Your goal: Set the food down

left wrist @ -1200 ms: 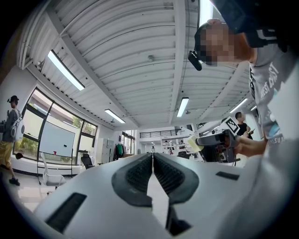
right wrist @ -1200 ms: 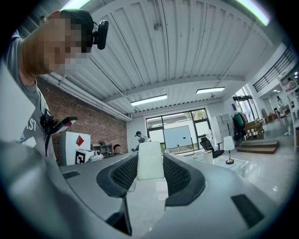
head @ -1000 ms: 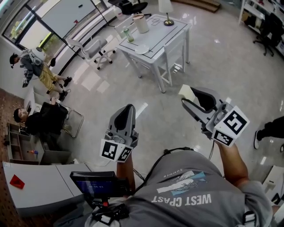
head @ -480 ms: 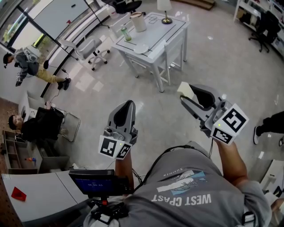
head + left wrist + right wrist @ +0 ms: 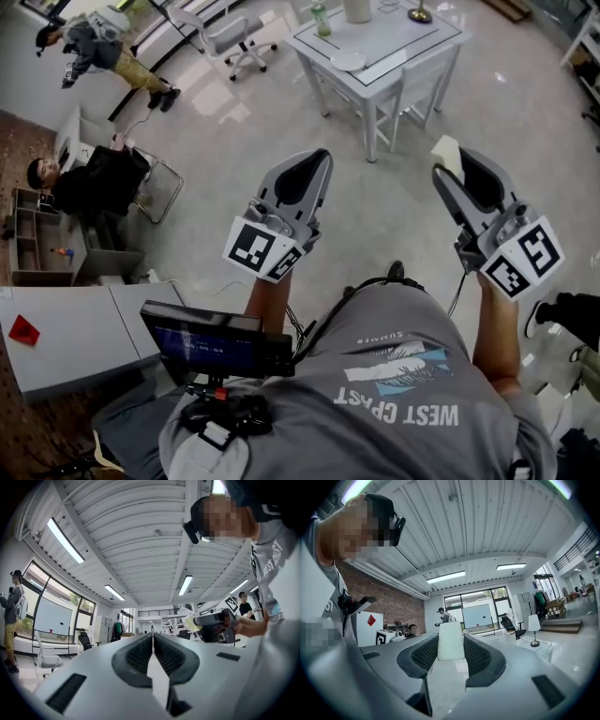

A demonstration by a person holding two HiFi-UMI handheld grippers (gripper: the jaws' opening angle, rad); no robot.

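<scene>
In the head view my right gripper (image 5: 451,161) is held up at chest height, shut on a pale, cream-coloured block of food (image 5: 444,150) that sticks out past its tips. The right gripper view shows the same food (image 5: 451,641) clamped upright between the ribbed pads (image 5: 425,654) of the right gripper (image 5: 451,644). My left gripper (image 5: 313,165) is raised beside it, about a hand's width to the left. Its jaws are pressed together with nothing between them, as the left gripper (image 5: 153,637) shows in its own view. Both grippers tilt upward, well above the floor.
A white table (image 5: 398,47) stands ahead, carrying a white plate (image 5: 348,61), a green bottle (image 5: 322,17) and a lamp base (image 5: 419,13). An office chair (image 5: 228,34) is to its left. A person sits (image 5: 94,180) at far left, another stands (image 5: 101,39). A grey desk (image 5: 66,328) is near left.
Both grippers have risen in the head view and the left one has shifted right. The white table has slid toward the top edge. The food stays clamped in the right gripper.
</scene>
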